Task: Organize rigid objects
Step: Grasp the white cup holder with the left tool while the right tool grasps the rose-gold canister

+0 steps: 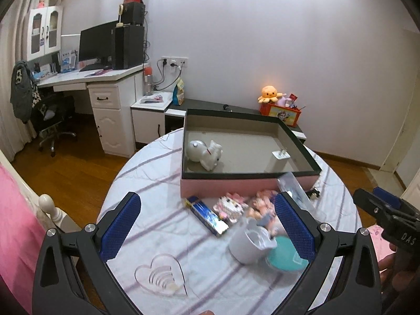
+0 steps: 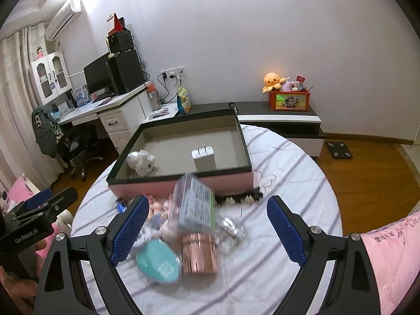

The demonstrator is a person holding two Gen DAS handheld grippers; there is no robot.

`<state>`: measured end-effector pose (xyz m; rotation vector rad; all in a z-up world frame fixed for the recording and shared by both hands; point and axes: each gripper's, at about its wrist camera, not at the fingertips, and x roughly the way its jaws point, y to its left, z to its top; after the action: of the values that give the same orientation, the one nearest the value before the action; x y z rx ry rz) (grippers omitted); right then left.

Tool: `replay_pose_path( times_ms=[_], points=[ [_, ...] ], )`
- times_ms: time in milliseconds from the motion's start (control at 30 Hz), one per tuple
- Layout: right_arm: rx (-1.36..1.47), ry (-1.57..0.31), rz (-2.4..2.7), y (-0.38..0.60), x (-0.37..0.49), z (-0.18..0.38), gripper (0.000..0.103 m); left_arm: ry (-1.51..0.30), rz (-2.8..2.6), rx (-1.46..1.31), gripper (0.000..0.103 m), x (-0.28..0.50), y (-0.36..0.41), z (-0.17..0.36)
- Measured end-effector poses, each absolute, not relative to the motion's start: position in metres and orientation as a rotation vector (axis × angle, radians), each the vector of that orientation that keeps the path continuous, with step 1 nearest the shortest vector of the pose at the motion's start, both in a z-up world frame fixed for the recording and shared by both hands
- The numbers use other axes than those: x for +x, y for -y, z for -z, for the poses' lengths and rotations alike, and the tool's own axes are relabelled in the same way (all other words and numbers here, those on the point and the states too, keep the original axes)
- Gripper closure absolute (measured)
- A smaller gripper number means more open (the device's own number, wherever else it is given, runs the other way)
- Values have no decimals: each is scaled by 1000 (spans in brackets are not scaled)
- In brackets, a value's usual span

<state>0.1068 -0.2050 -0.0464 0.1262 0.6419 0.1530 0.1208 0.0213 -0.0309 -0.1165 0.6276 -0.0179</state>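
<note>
Centrally in the right view, a pink, dark-rimmed box (image 2: 183,181) holds a white charger (image 2: 204,158) and white figurine (image 2: 141,163). Both left gripper (image 1: 207,225) and right gripper (image 2: 207,225) fingers are spread, empty.

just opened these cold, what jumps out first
A big pink box with a dark rim sits open on the striped round table, holding a white figurine and a white charger. In front lies a jumble of trinkets, notably a copper tin and a teal case.
</note>
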Motion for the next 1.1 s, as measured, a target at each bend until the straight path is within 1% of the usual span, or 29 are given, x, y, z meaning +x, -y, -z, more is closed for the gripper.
replay_pose_path(
  times_ms=[233, 600, 900, 1100],
  points=[
    [118, -638, -168, 200, 91, 46, 10, -591, 1, -102, 0, 95, -16, 23],
    [109, -633, -170, 194, 82, 46, 10, -585, -13, -106, 0, 88, -18, 23],
    [96, -695, -156, 201, 92, 65, 10, -672, 1, -113, 0, 101, -14, 52],
    [90, -799, -163, 204, 105, 98, 10, -759, 21, -109, 0, 115, -3, 81]
  ],
)
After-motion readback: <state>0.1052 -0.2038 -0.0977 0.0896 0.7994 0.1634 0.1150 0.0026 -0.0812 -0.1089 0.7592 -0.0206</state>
